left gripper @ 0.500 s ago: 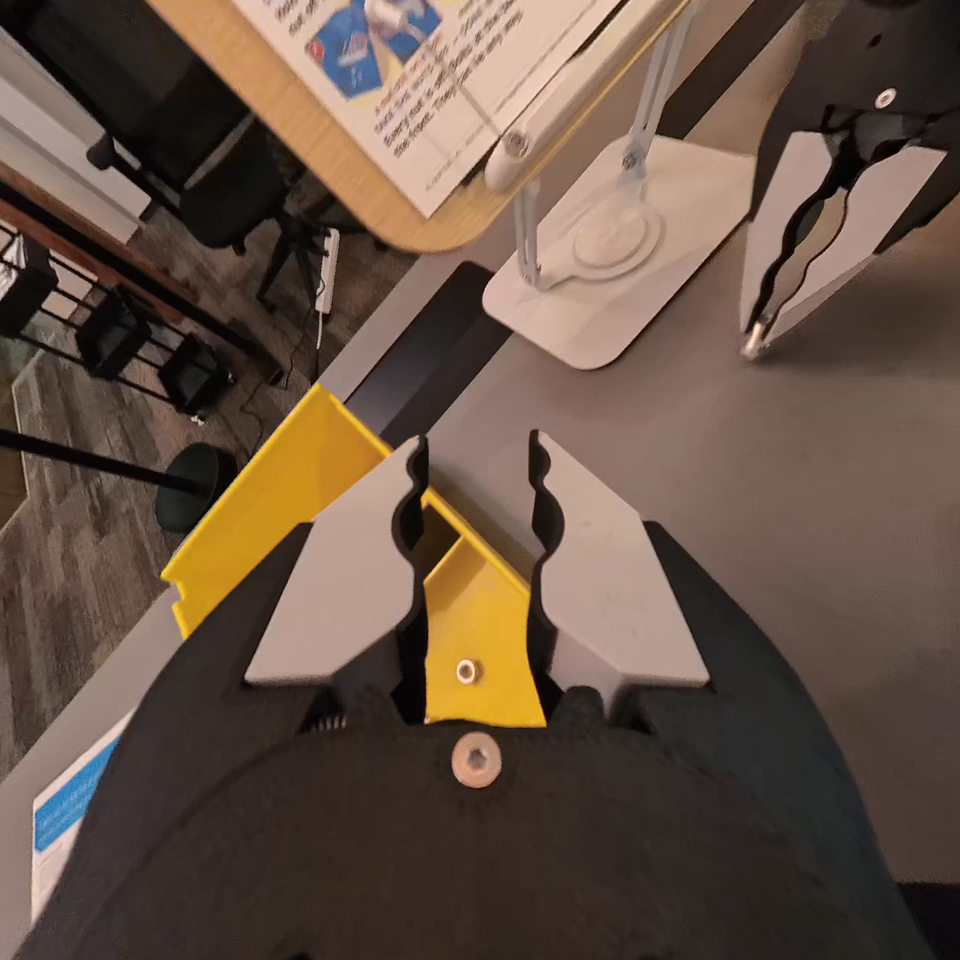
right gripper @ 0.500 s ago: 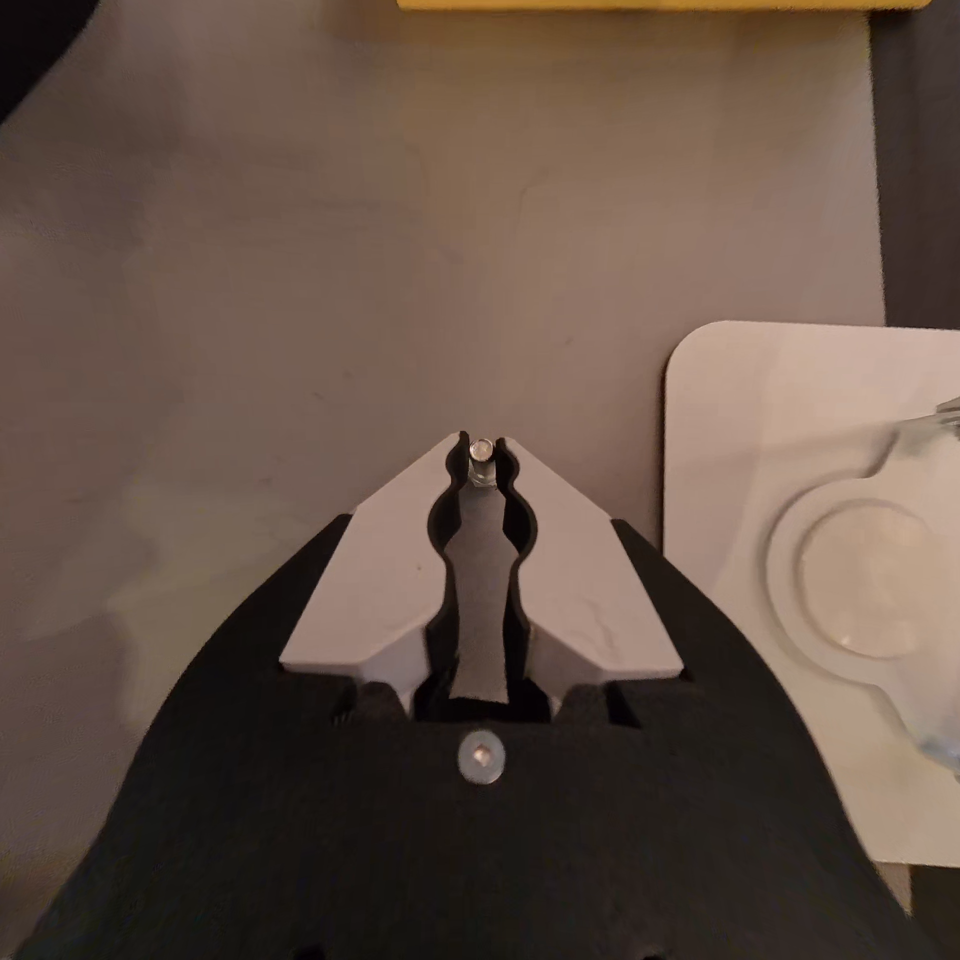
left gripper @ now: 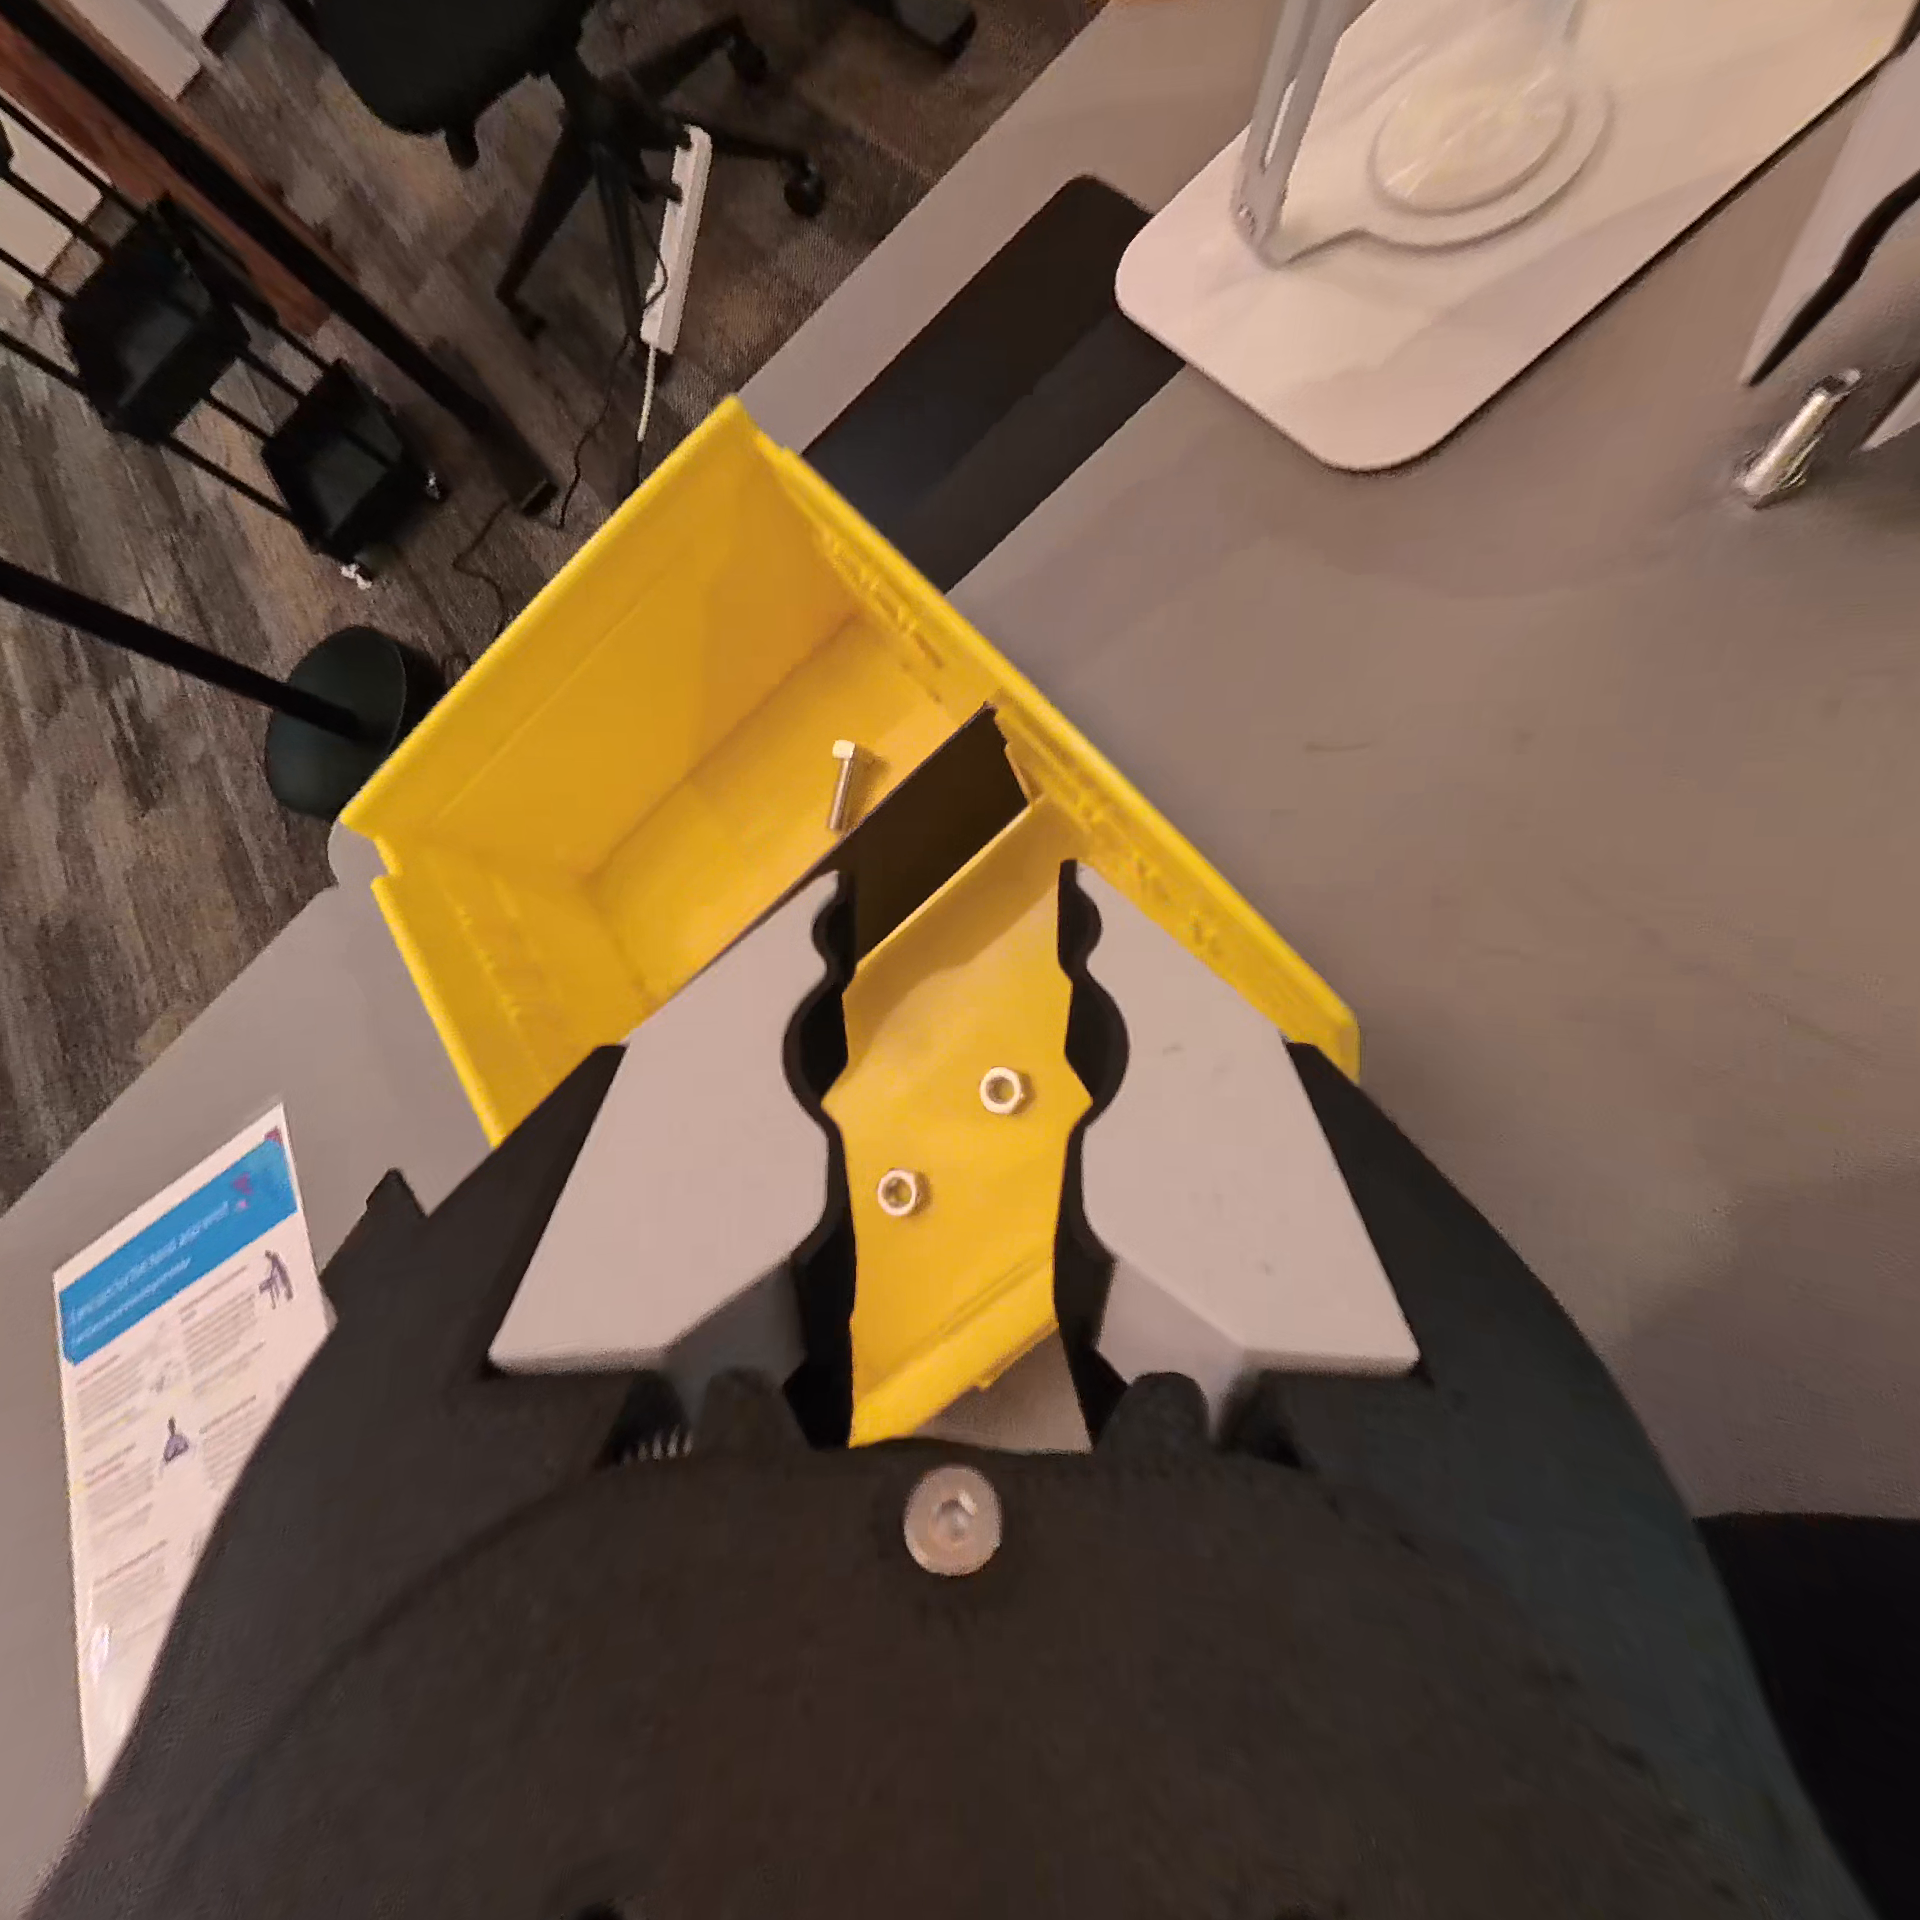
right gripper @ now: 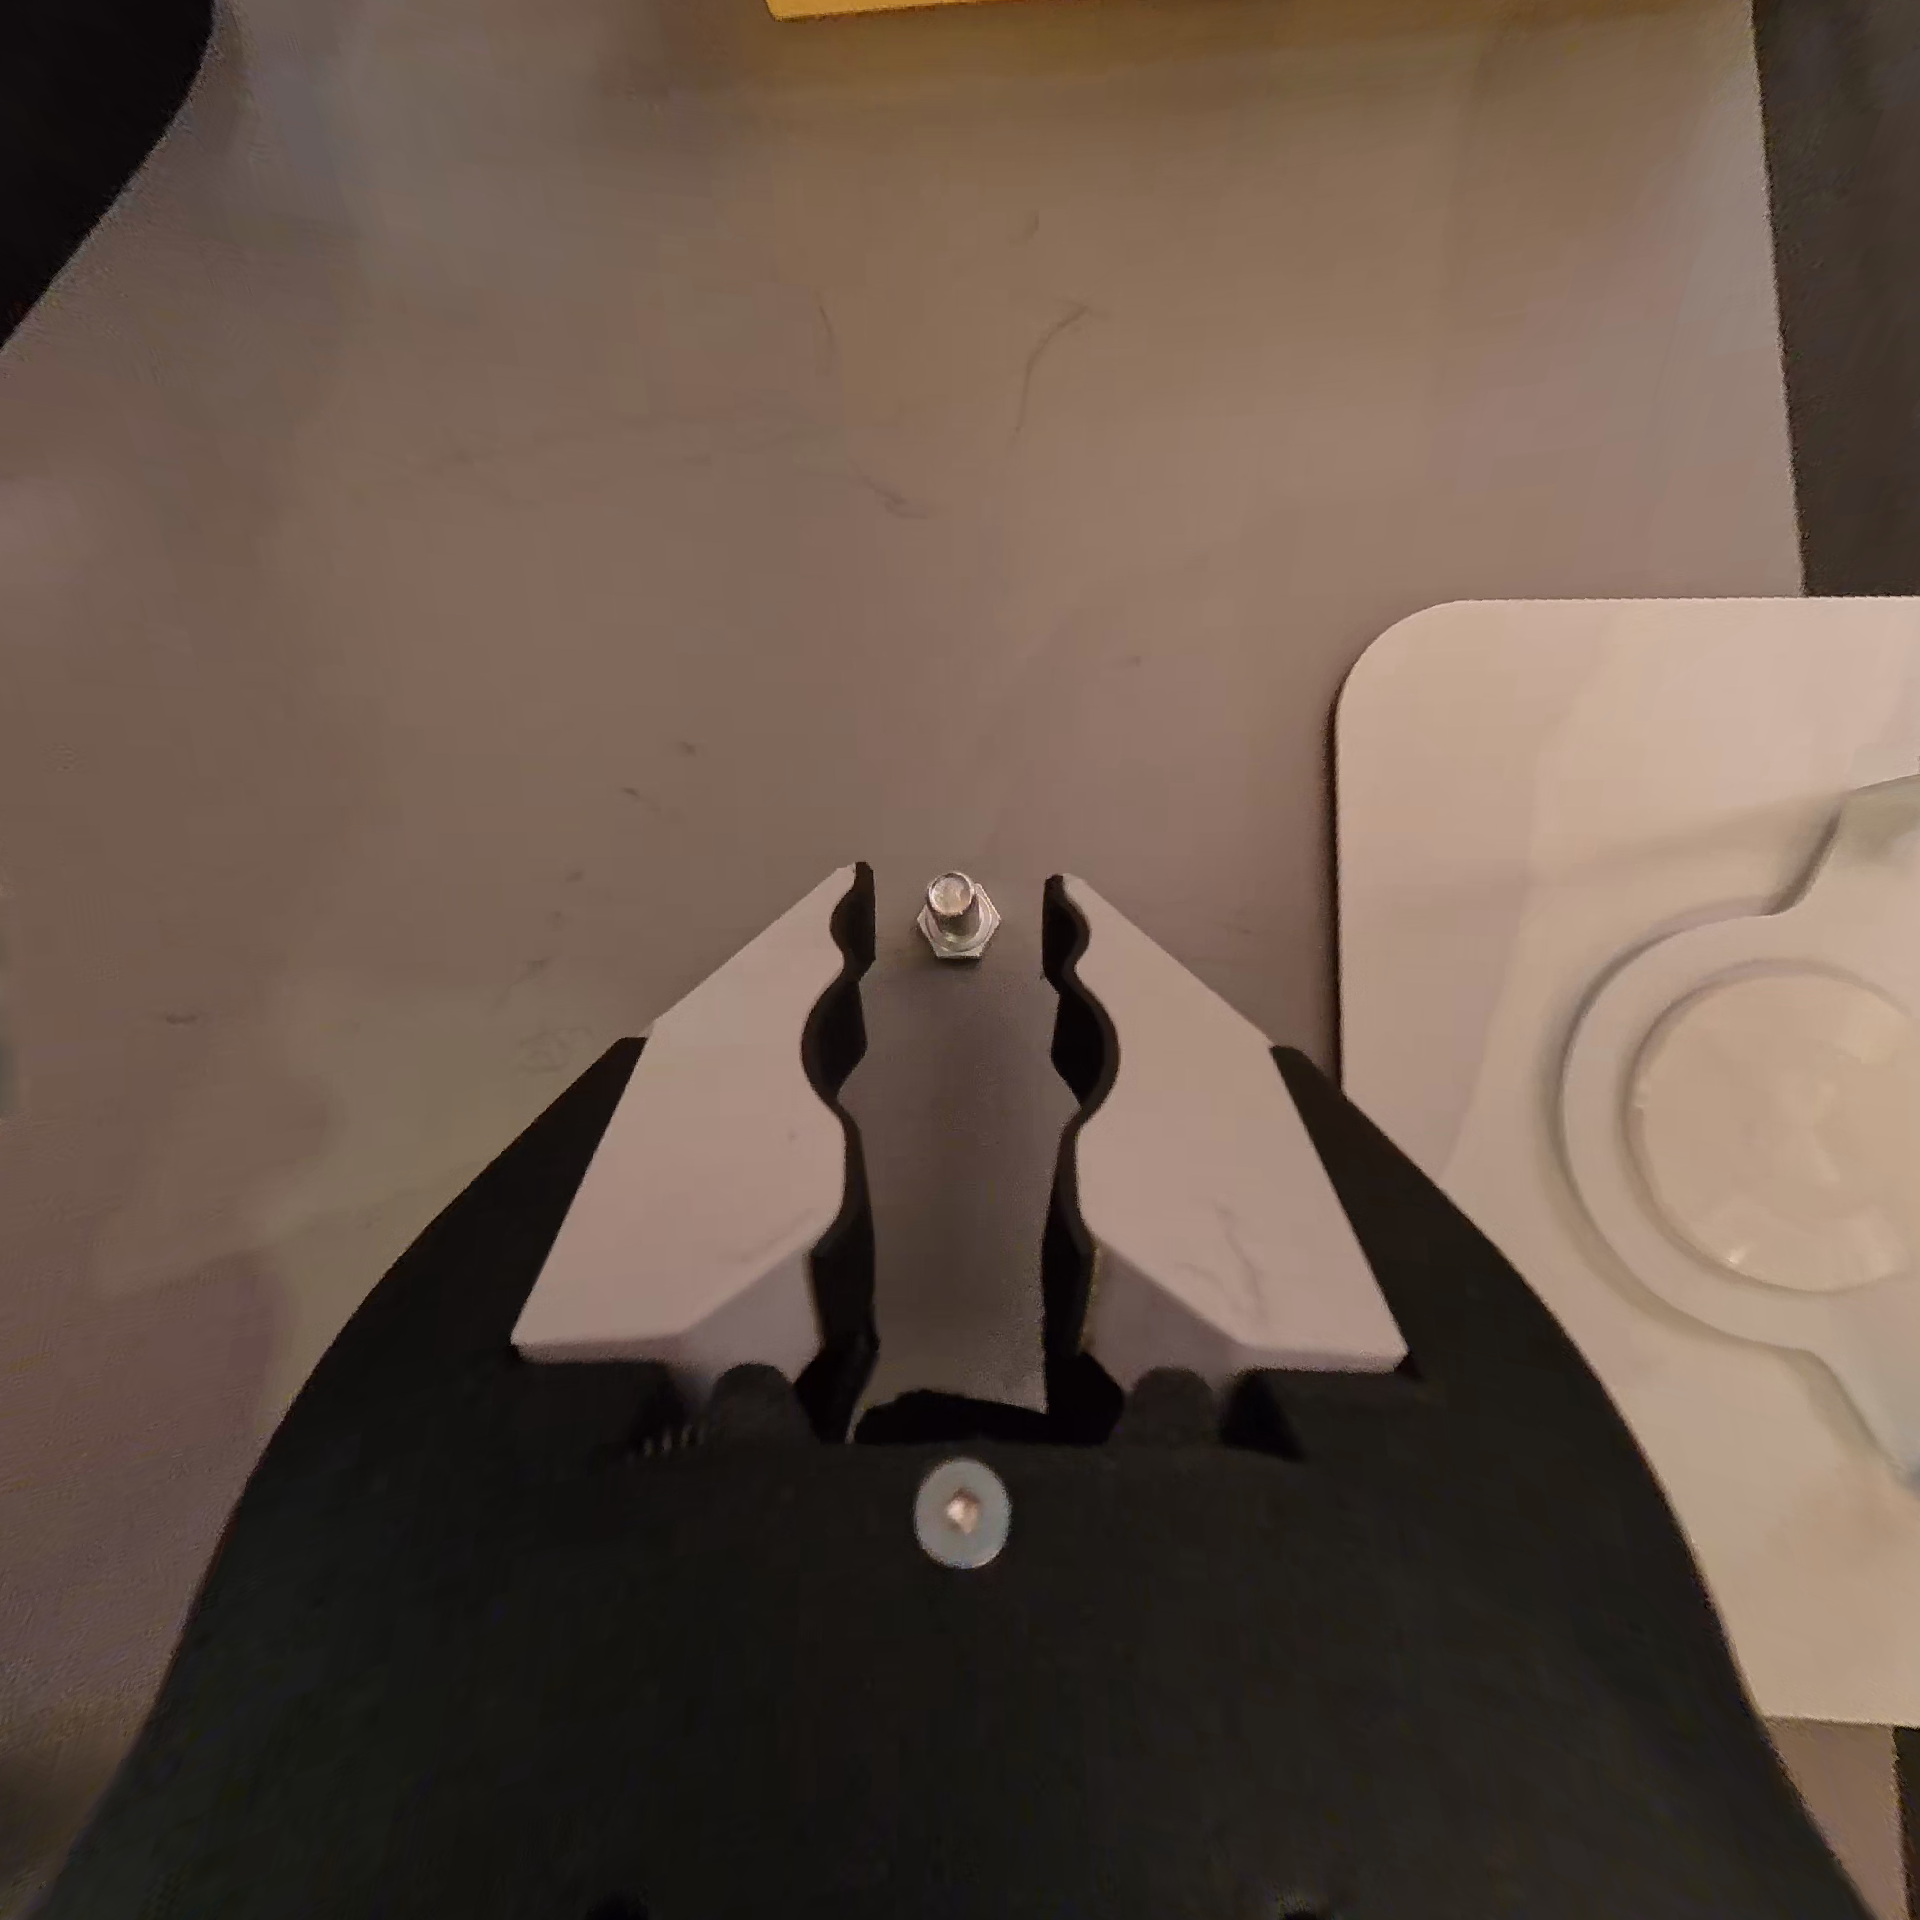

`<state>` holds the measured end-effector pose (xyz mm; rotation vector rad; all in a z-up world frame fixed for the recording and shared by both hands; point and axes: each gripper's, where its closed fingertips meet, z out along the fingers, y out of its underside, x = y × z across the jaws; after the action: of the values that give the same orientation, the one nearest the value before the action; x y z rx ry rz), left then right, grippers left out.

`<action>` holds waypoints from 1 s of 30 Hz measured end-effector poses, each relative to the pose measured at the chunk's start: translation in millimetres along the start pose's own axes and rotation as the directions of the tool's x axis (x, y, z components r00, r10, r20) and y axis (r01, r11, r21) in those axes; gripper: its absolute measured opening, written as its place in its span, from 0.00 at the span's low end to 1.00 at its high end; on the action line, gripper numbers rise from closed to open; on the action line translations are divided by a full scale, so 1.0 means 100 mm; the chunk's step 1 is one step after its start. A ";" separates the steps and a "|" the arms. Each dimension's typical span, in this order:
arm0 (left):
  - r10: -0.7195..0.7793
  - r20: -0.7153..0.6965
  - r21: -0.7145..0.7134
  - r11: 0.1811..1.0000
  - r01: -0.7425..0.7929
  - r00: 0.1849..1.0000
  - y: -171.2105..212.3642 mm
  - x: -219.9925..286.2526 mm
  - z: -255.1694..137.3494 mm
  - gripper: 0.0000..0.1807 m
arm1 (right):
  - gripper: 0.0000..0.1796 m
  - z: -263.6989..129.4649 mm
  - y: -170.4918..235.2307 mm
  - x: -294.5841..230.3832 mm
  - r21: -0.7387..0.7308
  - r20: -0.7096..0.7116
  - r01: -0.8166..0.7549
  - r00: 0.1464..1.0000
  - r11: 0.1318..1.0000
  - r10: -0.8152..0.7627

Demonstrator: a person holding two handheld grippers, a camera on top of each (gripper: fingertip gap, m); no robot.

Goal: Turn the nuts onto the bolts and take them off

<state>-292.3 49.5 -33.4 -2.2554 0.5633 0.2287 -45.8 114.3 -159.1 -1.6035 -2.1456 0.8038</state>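
Two views cover one grey tabletop (right gripper: 623, 520). Only the left wrist view shows the yellow parts bin (left gripper: 644, 790), seated at the table's edge and split by a dark divider (left gripper: 935, 821). Its far compartment holds one loose bolt (left gripper: 840, 784); its near compartment holds two loose nuts (left gripper: 1003, 1091) (left gripper: 897, 1192), lying apart from each other. The left gripper (left gripper: 951, 904) hangs above that near compartment with its fingers spread and nothing between them. The same view alone shows a printed sheet with a blue header (left gripper: 177, 1340) near the table edge; its text is too small to read.

Both views show the white stand base (right gripper: 1621, 1039). The right wrist view shows the right gripper (right gripper: 958, 883) with its fingers parted either side of a bolt (right gripper: 957, 914) that stands on its head on the table, touching neither finger. In the left wrist view that bolt (left gripper: 1792, 445) appears blurred at the right gripper's tip. No brand marks can be made out.
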 end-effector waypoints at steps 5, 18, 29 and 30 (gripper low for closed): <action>-0.031 -0.049 -0.141 0.990 0.024 0.998 0.36 -0.06 0.05 0.18 | 0.16 -0.19 -0.05 0.05 0.037 -0.038 0.002 0.999 0.999 0.000; -0.205 -0.115 -0.626 0.774 0.089 0.972 1.52 -0.13 0.46 0.18 | 0.15 -0.35 -0.11 0.07 0.043 -0.090 0.038 0.995 0.998 -0.034; -0.305 -0.105 -0.710 0.689 0.143 0.947 1.73 -0.13 0.70 0.15 | 0.15 -0.30 -0.09 0.06 0.018 -0.091 0.051 0.995 0.999 -0.049; -0.309 -0.105 -0.709 0.690 0.146 0.945 1.73 -0.14 0.70 0.14 | 0.15 -0.30 -0.08 0.06 0.017 -0.091 0.050 0.995 0.999 -0.049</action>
<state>-384.0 2.8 -189.8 -3.0985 0.3137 0.0619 -36.5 125.2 -131.1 -1.5406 -2.0990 0.7203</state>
